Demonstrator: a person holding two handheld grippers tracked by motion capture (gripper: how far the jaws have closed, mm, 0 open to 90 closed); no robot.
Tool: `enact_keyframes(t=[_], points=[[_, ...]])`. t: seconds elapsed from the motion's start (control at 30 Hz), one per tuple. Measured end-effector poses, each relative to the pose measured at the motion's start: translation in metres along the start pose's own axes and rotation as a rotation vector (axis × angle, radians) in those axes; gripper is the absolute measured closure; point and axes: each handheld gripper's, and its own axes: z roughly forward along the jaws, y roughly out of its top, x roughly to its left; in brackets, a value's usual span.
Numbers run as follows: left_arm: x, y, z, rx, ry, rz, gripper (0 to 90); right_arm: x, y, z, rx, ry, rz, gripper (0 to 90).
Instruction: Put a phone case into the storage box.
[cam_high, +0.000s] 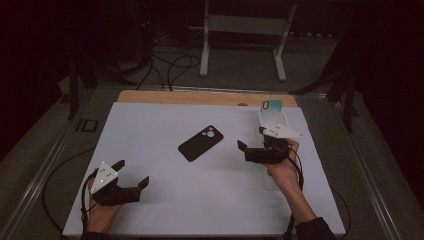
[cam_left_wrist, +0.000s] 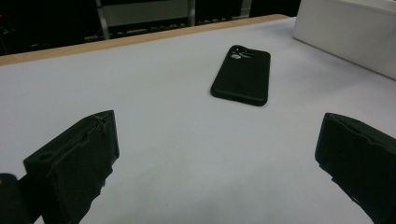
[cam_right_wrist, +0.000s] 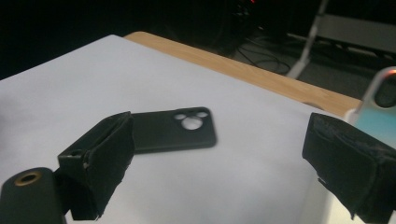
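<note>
A black phone case (cam_high: 200, 143) lies camera-holes up on the white table (cam_high: 150, 200), ahead of both grippers' fingers. Left gripper (cam_high: 131, 175) and right gripper (cam_high: 251, 142) hold their fingers wide apart, empty. Approach seems underway; next, close in on the case's edges.

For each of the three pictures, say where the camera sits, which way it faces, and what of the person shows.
High view: above the near side, facing forward and down on the table; forearms, left gripper, right gripper.
Left gripper view: on that gripper, along its spread jaws toward the phone case.
Right gripper view: likewise, along its spread jaws.
Shared: all three show the phone case.
</note>
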Motion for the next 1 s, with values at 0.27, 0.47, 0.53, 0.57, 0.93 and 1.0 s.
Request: enact_keyframes(t=[0.27, 0.47, 0.53, 0.57, 0.93, 1.0], points=[[0.000, 0.000, -0.001, 0.000, 0.001, 0.000, 0.2, 0.014, -0.019, -0.014, -0.038, 0.035, -0.059, 9.2], [0.000, 0.001, -0.001, -0.001, 0.001, -0.003, 0.2, 0.014, -0.033, -0.020, -0.057, 0.053, -0.045, 9.2], [0.000, 0.001, -0.001, -0.001, 0.000, -0.002, 0.2, 0.013, -0.036, -0.021, -0.057, 0.056, -0.046, 9.2], [0.000, 0.002, 0.000, 0.001, -0.002, -0.002, 0.2, 0.013, -0.039, -0.022, -0.052, 0.054, -0.040, 9.2], [-0.003, 0.005, 0.000, 0.000, -0.011, 0.003, 0.2, 0.009, -0.066, -0.040, -0.097, 0.076, -0.005, 9.1], [-0.004, 0.006, 0.000, -0.003, -0.015, 0.005, 0.2, 0.009, -0.071, -0.043, -0.105, 0.081, -0.006, 9.1]])
